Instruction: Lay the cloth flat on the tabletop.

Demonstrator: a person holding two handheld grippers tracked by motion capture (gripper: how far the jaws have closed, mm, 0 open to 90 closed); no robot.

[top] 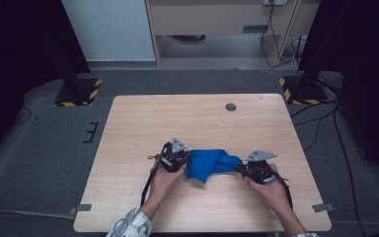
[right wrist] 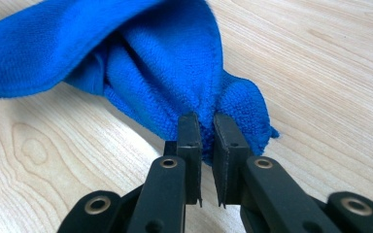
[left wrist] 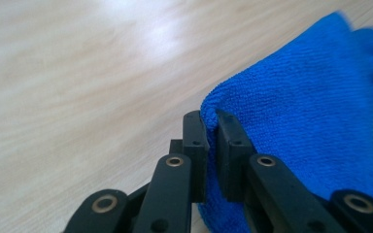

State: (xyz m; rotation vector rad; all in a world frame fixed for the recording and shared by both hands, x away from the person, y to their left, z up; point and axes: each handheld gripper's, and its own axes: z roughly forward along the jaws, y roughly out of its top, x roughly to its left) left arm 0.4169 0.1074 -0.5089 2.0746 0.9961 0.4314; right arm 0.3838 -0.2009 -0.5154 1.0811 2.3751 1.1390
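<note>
The blue cloth [top: 211,164] lies bunched near the middle of the wooden surface [top: 197,123], held between both tools. The left tool [left wrist: 212,127] is pinching a folded edge of the cloth; the right tool [right wrist: 205,127] is pinching a gathered corner. Judgement: the step in hand is spreading or folding the cloth. Recommended: keep both pinches firm, draw the hands apart evenly, and keep the fabric low so that neither edge slips free.

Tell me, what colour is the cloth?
Bright blue. The cloth shows best in the right gripper view, its looped weave plain to see.
</note>
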